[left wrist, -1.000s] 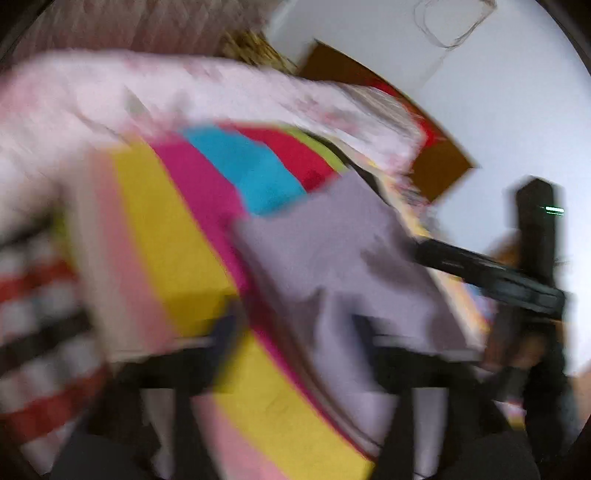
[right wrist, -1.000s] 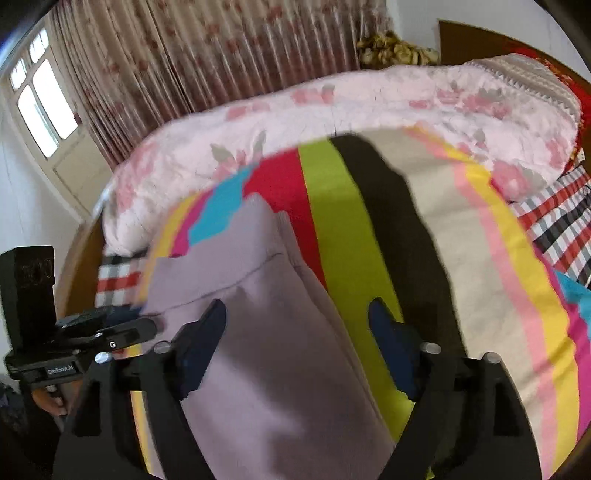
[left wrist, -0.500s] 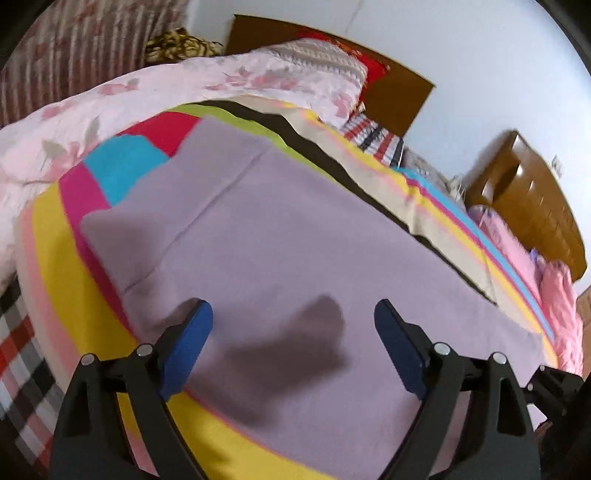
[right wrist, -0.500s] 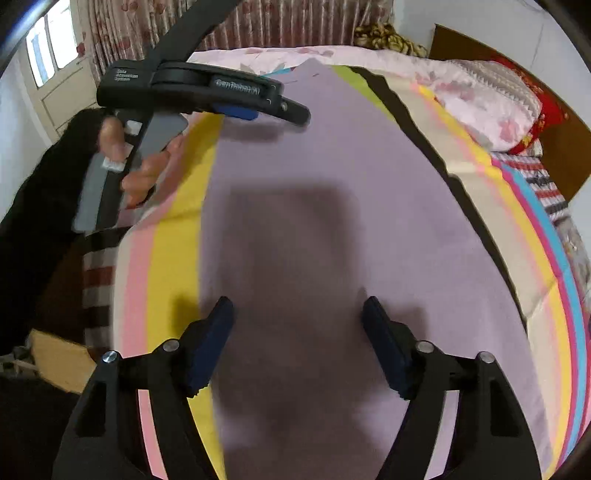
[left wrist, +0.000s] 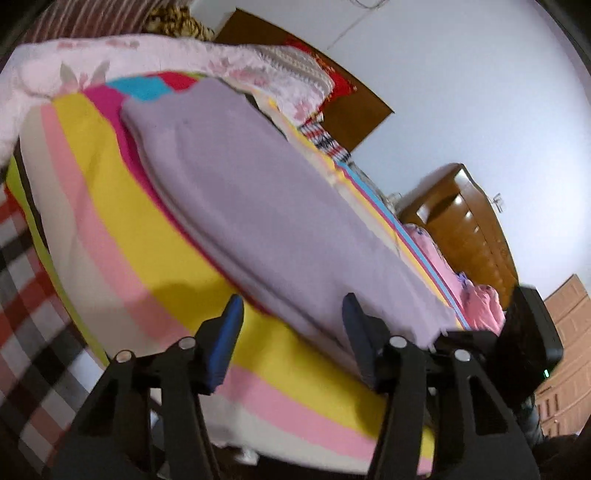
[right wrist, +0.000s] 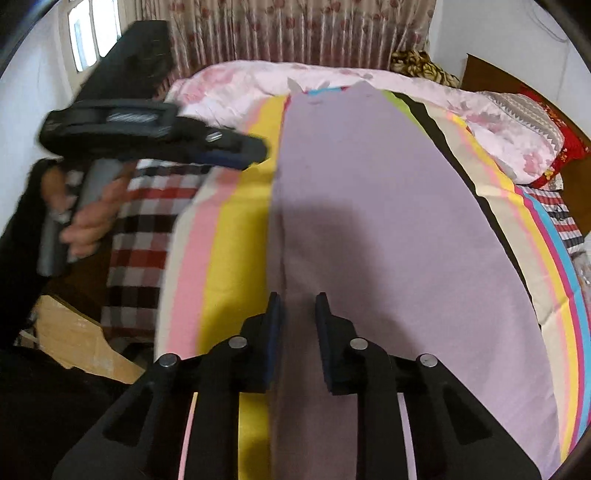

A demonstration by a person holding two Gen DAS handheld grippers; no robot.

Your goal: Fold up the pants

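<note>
Lilac pants [right wrist: 369,206] lie flat and lengthwise on a striped sheet [right wrist: 236,229]. My right gripper [right wrist: 300,325] is at their near end beside the left long edge. Its jaws are closing, with a narrow gap and lilac cloth between the pads. My left gripper [left wrist: 291,325] sits low at the pants' [left wrist: 266,206] long side edge; its jaws are closing but still wide, with the edge between them and untouched. In the right wrist view a hand [right wrist: 88,218] holds the left gripper [right wrist: 251,151] beside the pants. The right gripper's black body [left wrist: 532,332] shows at the far end.
A pink floral quilt [right wrist: 266,77] lies bunched along the far side of the bed. A checked sheet [right wrist: 144,236] hangs off the left side above a cardboard box [right wrist: 74,339]. A wooden dresser [left wrist: 465,229], a headboard [left wrist: 354,110] and curtains [right wrist: 295,33] surround the bed.
The left gripper came down from over the pants to their side edge and its jaws narrowed. The right gripper's jaws drew close together around the cloth at the near end.
</note>
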